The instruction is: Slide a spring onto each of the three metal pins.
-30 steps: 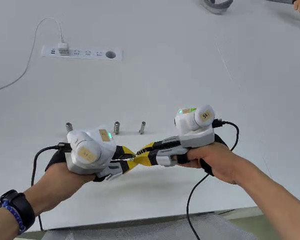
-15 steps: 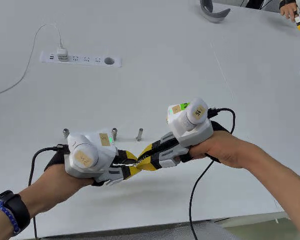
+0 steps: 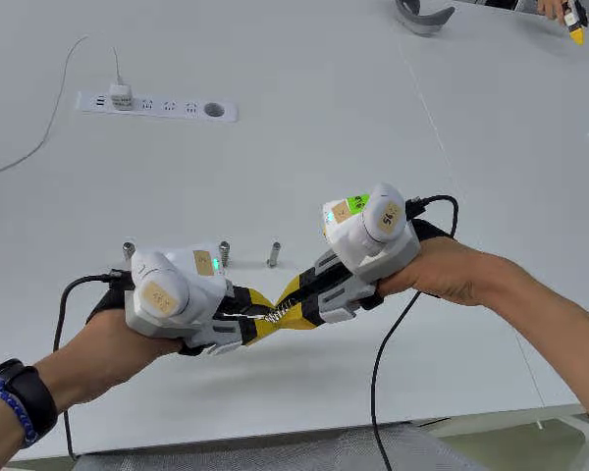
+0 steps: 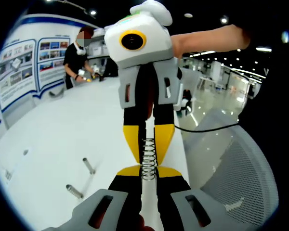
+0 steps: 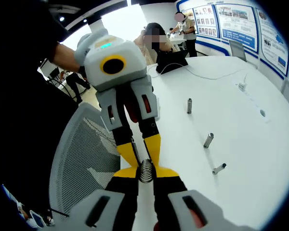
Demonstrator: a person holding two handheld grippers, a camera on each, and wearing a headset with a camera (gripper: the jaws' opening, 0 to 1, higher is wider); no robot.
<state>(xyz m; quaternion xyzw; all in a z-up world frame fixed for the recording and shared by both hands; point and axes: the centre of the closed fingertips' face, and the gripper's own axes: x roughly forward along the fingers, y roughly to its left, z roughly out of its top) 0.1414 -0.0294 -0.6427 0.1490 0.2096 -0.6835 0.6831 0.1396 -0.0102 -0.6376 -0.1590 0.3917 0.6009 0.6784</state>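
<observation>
My left gripper [image 3: 258, 321] and right gripper [image 3: 272, 314] meet tip to tip just above the white table [image 3: 373, 128], near its front edge. A small metal spring [image 4: 148, 159] lies between both pairs of yellow jaws. In the left gripper view it runs from my own tips [image 4: 147, 172] up into the other gripper's jaws. In the right gripper view the spring [image 5: 145, 171] faces me end-on, clamped at my tips [image 5: 145, 172]. Three short metal pins stand in a row behind the grippers: left pin [image 3: 129, 250], middle pin [image 3: 224, 252], right pin [image 3: 273, 254].
A white power strip [image 3: 162, 106] with a plugged charger [image 3: 121, 94] lies at the back left, its cable trailing left. A grey curved object [image 3: 424, 14] rests at the far edge. Another person's hand [image 3: 560, 10] holds a yellow-tipped tool at the top right. A mesh chair [image 3: 275, 453] sits below the table edge.
Both grippers stay tip to tip with the spring between them. The right gripper's body has tilted up and shifted slightly left. The head camera has moved a little.
</observation>
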